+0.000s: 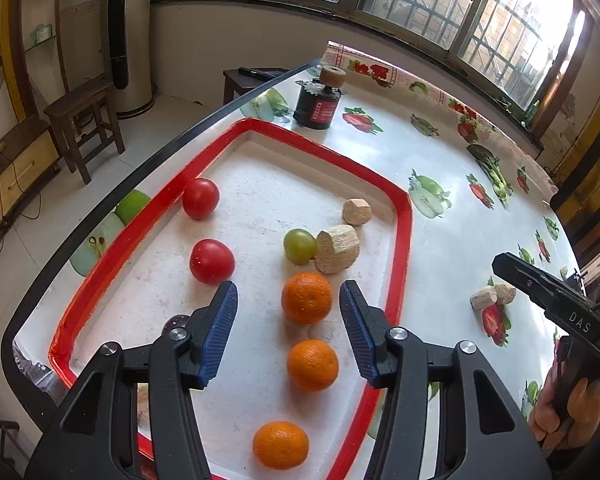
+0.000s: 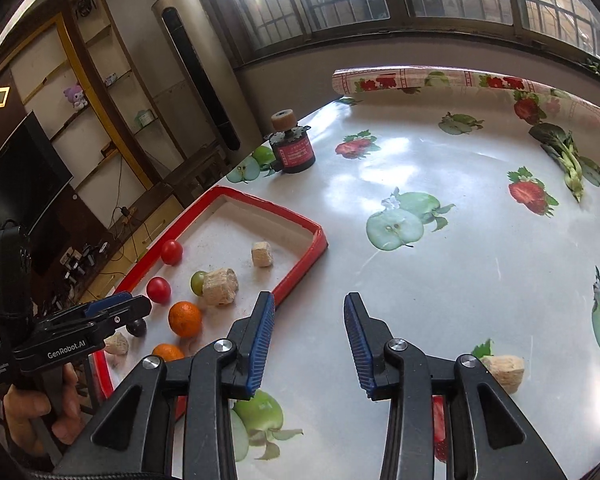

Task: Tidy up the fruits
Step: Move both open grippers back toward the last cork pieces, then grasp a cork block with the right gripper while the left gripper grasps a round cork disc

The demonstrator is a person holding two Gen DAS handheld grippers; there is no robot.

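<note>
A red-rimmed white tray (image 1: 404, 240) holds two red tomatoes (image 1: 201, 198) (image 1: 212, 261), a green fruit (image 1: 299, 246) and three oranges in a row (image 1: 307, 298) (image 1: 312, 365) (image 1: 281, 445). My left gripper (image 1: 288, 332) is open above the tray, its jaws on either side of the two nearer oranges without touching them. My right gripper (image 2: 310, 344) is open and empty over the bare tablecloth, right of the tray (image 2: 300, 268). The right wrist view also shows the tomatoes (image 2: 171, 252), the green fruit (image 2: 197, 282), an orange (image 2: 185, 319) and a dark fruit (image 2: 137, 327).
Pale cork-like chunks lie in the tray (image 1: 336, 248) (image 1: 356, 211) and on the tablecloth (image 1: 492, 298) (image 2: 504, 372). A black jar with a cork top (image 1: 318, 100) stands at the far end. The table edge (image 1: 100, 216) runs along the left; a wooden stool (image 1: 80, 120) stands beyond.
</note>
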